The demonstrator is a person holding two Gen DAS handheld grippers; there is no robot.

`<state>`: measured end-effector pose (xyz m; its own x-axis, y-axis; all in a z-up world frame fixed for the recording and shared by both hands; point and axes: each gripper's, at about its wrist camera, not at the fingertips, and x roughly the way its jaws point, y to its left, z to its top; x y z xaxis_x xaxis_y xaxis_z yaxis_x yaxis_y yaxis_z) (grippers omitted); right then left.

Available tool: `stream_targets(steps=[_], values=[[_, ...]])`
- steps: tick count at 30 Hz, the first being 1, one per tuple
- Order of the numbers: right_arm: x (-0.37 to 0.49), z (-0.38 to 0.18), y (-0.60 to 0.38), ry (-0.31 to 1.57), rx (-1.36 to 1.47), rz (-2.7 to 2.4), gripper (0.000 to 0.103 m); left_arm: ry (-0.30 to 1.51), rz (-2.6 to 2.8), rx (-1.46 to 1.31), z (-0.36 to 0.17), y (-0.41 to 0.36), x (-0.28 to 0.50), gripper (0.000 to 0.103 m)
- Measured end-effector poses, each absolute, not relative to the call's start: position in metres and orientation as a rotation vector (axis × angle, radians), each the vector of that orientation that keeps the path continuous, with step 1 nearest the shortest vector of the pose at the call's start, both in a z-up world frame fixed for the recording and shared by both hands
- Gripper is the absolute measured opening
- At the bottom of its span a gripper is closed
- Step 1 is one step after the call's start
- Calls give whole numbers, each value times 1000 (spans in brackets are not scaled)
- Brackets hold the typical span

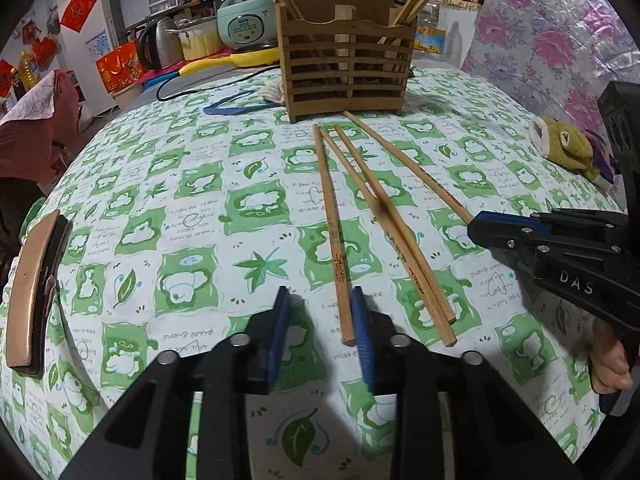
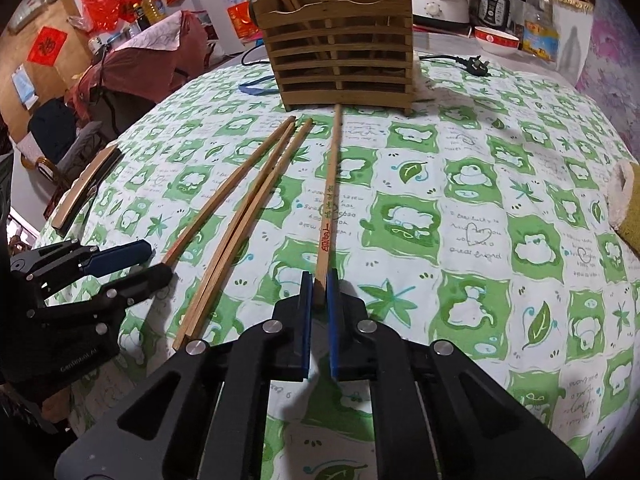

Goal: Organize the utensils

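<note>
Several wooden chopsticks lie on the green patterned tablecloth in front of a slatted wooden utensil holder that also shows in the right wrist view with more chopsticks standing in it. My left gripper is open, its jaws on either side of the thick end of the leftmost chopstick. My right gripper is shut on the thick end of the rightmost chopstick, which still rests on the cloth. In the left wrist view the right gripper grips that chopstick.
A brown-edged dark object lies at the table's left edge. A stuffed toy sits at the right edge. A blue strap lies left of the holder, a power plug to its right. Appliances stand behind.
</note>
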<state>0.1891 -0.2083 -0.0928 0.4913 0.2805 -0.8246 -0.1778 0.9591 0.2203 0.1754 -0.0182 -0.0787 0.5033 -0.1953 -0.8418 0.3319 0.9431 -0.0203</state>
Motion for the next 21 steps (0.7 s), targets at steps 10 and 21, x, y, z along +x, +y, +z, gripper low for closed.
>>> stream_targets(steps=[10,21], values=[[188,-93,-208,1021,106,277,8,987,-311,165,-79,-20,173,23],[182,-89,-211,1001,112,269,7,966,-302,138,-74,-17,169,6]])
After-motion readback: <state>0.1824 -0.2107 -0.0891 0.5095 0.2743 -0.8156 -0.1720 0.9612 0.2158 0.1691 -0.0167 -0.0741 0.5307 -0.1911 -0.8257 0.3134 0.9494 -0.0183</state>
